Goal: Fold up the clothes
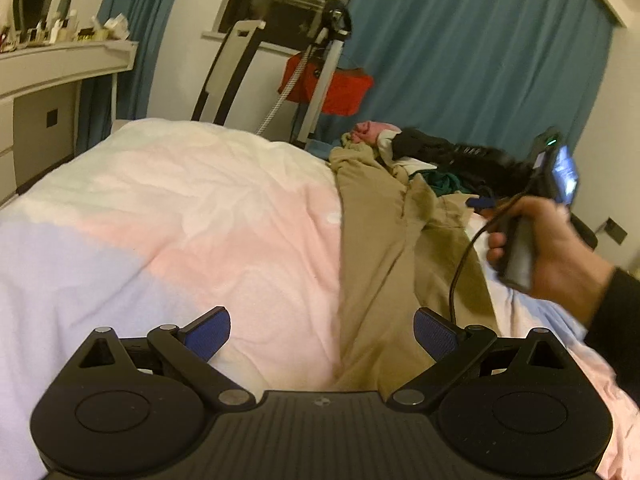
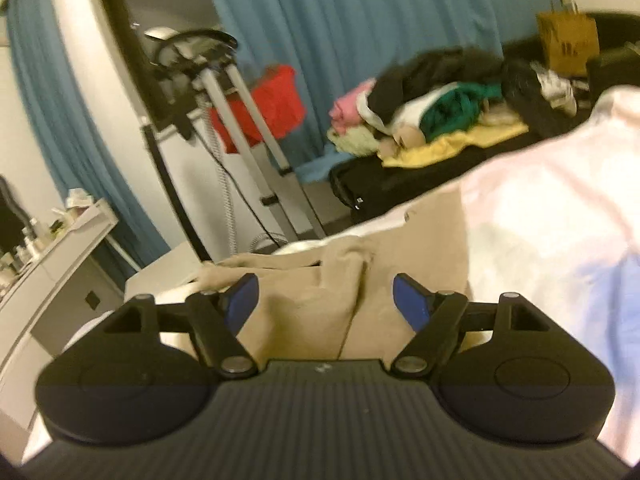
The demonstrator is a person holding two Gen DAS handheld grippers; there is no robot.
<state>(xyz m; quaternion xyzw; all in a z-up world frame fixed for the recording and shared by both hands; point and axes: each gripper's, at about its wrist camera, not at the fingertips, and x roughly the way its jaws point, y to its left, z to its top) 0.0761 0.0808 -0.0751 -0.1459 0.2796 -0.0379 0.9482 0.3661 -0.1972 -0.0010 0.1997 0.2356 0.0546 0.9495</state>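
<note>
Khaki trousers (image 1: 380, 248) lie lengthwise on the right side of a bed with a pink, white and pale blue cover (image 1: 180, 220). My left gripper (image 1: 322, 332) hovers open over the near end, its right pad above the khaki cloth and its left pad above the cover. Nothing is between the fingers. In the right wrist view the trousers (image 2: 312, 308) show a crumpled fold running between the spread pads of my right gripper (image 2: 326, 300), which is open and just above the fabric. A hand (image 1: 560, 248) holds the right gripper's handle at the right of the left view.
A mixed pile of clothes (image 2: 432, 108) lies on a black surface beyond the bed. A garment steamer stand (image 2: 224, 88) with something red (image 2: 276, 104) hanging on it stands before blue curtains (image 1: 480, 60). A white desk (image 1: 60, 64) with small items is at left.
</note>
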